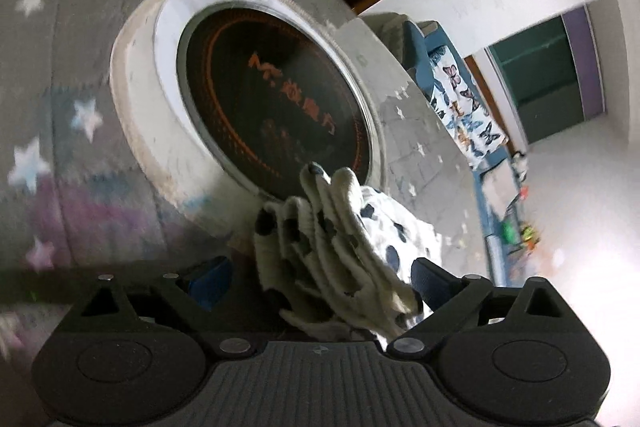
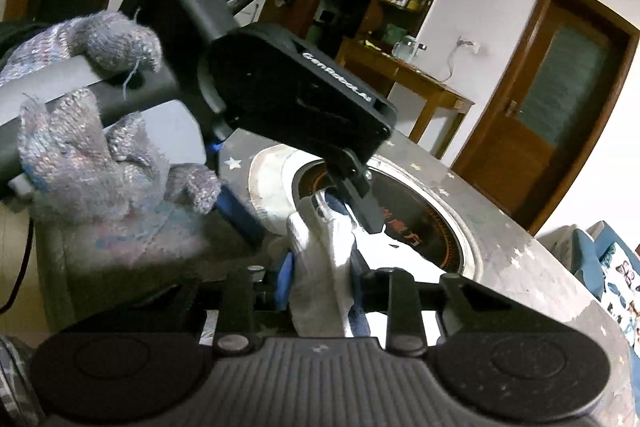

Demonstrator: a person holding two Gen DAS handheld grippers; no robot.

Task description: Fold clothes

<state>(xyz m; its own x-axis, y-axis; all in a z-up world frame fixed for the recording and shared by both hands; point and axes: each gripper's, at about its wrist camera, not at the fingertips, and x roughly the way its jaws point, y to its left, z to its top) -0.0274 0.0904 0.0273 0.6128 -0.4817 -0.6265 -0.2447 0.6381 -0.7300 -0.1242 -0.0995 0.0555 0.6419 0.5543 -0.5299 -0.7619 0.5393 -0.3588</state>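
Note:
A white garment with dark dots [image 1: 352,247] is bunched in ribbed folds between the fingers of my left gripper [image 1: 320,279], which is shut on it above the table. My right gripper [image 2: 320,279] is shut on a white part of the same garment [image 2: 320,259]. In the right wrist view the left gripper [image 2: 352,195] comes in from the upper left, held by a hand in a grey knitted glove [image 2: 80,131], and pinches the cloth just ahead of my right fingers. Both grippers hold the garment close together.
A round table with a grey star-patterned cover [image 1: 80,107] carries a black round cooktop [image 1: 276,99] in a white ring at its middle. A blue seat with butterfly-print fabric [image 1: 468,107] stands beyond it. A wooden side table [image 2: 420,75], shelves and a brown door [image 2: 560,107] line the wall.

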